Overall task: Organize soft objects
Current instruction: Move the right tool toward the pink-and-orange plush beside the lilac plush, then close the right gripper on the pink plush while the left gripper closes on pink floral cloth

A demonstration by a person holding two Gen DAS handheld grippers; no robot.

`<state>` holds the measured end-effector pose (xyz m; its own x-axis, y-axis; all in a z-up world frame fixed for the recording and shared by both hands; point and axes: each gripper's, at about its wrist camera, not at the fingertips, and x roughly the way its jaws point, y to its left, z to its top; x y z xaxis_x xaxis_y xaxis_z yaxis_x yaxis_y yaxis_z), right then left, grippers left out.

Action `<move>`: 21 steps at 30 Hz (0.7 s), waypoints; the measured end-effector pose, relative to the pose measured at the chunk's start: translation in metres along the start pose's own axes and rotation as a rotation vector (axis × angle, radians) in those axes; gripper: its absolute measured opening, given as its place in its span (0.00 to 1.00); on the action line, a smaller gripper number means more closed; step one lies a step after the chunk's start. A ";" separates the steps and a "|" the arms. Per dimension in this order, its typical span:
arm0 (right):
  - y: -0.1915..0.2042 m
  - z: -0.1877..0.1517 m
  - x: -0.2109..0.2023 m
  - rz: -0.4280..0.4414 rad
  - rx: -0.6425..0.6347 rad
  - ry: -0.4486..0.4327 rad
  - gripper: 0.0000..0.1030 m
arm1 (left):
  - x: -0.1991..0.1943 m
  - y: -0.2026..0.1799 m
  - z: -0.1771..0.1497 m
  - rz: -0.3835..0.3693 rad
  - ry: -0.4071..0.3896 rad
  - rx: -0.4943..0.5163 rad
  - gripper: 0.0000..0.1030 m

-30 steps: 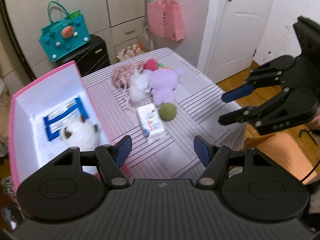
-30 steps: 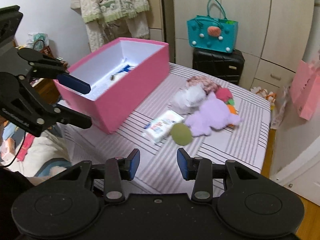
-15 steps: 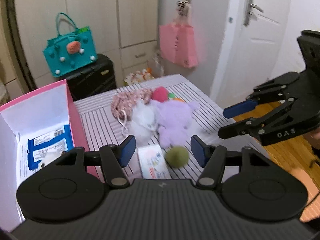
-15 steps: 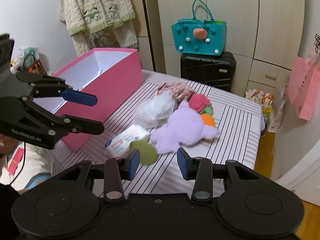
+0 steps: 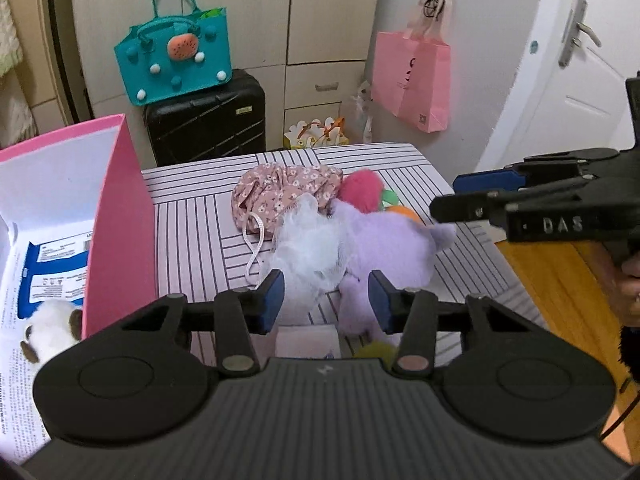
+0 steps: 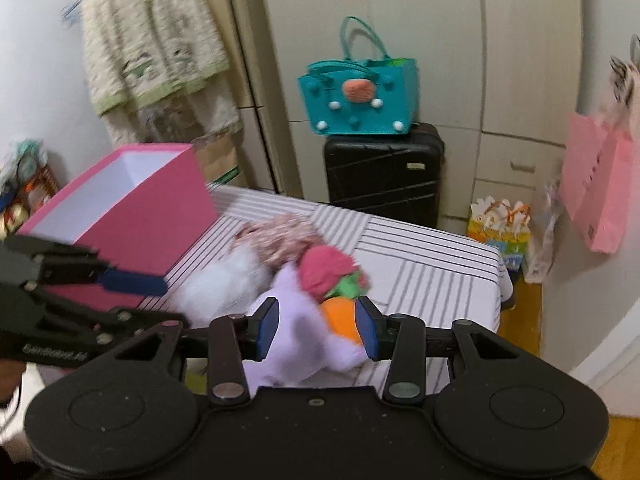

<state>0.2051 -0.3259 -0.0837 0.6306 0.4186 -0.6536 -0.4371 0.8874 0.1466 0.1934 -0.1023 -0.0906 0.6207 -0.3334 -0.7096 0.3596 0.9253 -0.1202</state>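
Note:
On the striped table (image 5: 192, 240) lies a pile: a floral pouch (image 5: 280, 192), a white mesh puff (image 5: 312, 248), a purple plush (image 5: 388, 244) and a pink pompom (image 5: 360, 188). My left gripper (image 5: 326, 300) hovers just before the puff and plush, its jaws closing with nothing pressed between them. A tissue pack (image 5: 308, 342) and a green ball (image 5: 372, 350) peek out under it. My right gripper (image 6: 317, 328) is open, framing the purple plush (image 6: 296, 344) and an orange piece (image 6: 340, 316). The pink box (image 5: 120, 216) at the left holds a white plush (image 5: 44, 332).
A teal bag (image 5: 172, 60) sits on a black suitcase (image 5: 208, 120) behind the table. A pink paper bag (image 5: 412, 80) hangs on the wall beside a white door (image 5: 580, 92). Wooden floor (image 5: 560, 288) lies past the table's right edge.
Both grippers have moved forward and down toward the pile. The left jaws have narrowed. The tissue pack and green ball have slipped under the left gripper's body.

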 end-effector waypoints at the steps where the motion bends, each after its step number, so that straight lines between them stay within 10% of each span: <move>1: -0.008 0.003 0.003 0.001 0.021 -0.001 0.46 | 0.002 0.001 0.003 -0.001 0.013 -0.001 0.44; 21: -0.043 0.030 0.096 0.174 0.125 0.148 0.53 | 0.059 -0.002 0.083 -0.049 0.087 0.277 0.39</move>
<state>0.3039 -0.3184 -0.1308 0.4480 0.5424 -0.7107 -0.4425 0.8253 0.3509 0.2869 -0.1389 -0.0741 0.5400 -0.3482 -0.7663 0.5715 0.8200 0.0302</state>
